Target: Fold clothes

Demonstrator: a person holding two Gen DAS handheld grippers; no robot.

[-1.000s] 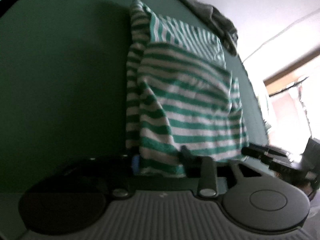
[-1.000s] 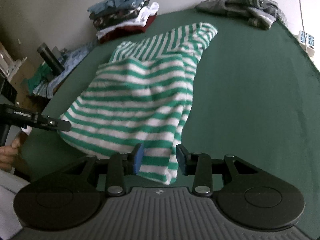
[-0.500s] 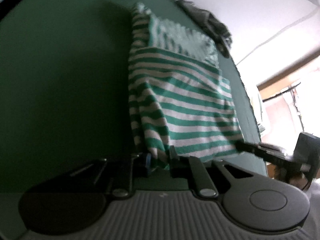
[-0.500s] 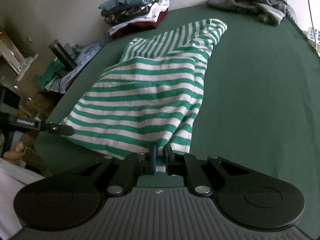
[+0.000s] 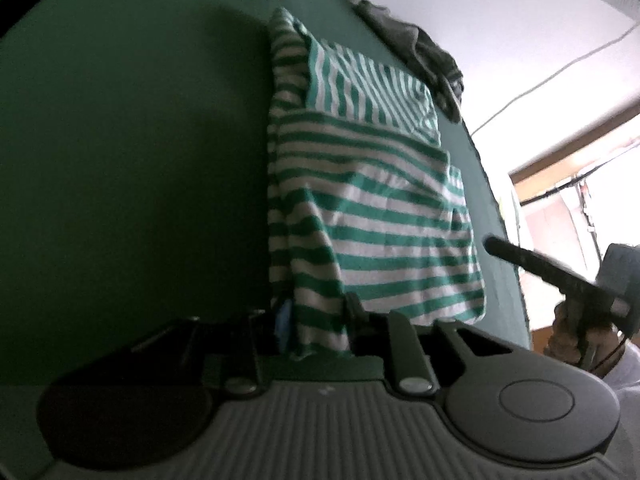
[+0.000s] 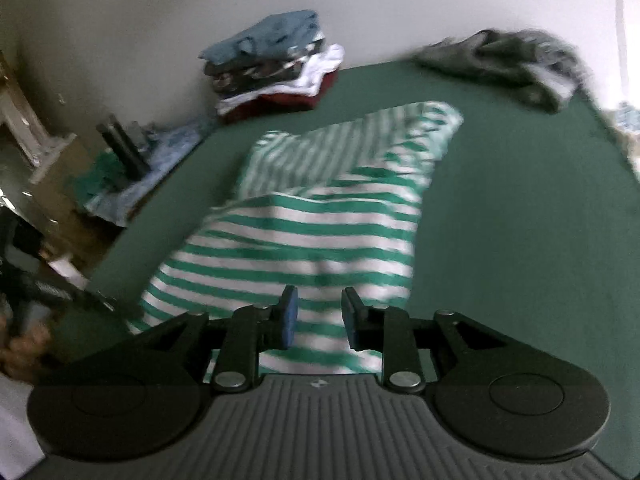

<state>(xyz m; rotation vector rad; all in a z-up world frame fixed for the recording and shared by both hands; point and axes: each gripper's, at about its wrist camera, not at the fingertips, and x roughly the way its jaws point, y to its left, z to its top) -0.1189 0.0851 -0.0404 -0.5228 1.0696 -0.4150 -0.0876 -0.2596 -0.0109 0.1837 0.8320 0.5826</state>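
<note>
A green-and-white striped shirt (image 5: 380, 216) (image 6: 320, 240) lies partly folded on the green table cover (image 5: 120, 160). My left gripper (image 5: 316, 320) has the shirt's near left corner bunched between its pads; its jaws are easing open, but the cloth still fills the gap. My right gripper (image 6: 318, 312) hovers just above the near hem. Its jaws are opening, the fingers stand apart, and the cloth lies loose below them. In the left wrist view the right gripper's fingers (image 5: 552, 272) show at the shirt's right edge.
A stack of folded clothes (image 6: 276, 64) stands at the far left corner by the wall. A crumpled grey garment (image 6: 508, 64) lies at the far right. Clutter sits beyond the table's left edge. Bare green cover (image 6: 520, 220) stretches to the right of the shirt.
Both grippers closed on the shirt's near hem. The right one has since opened and lifted slightly off the cloth. The left one still has its corner, a little wider than before.
</note>
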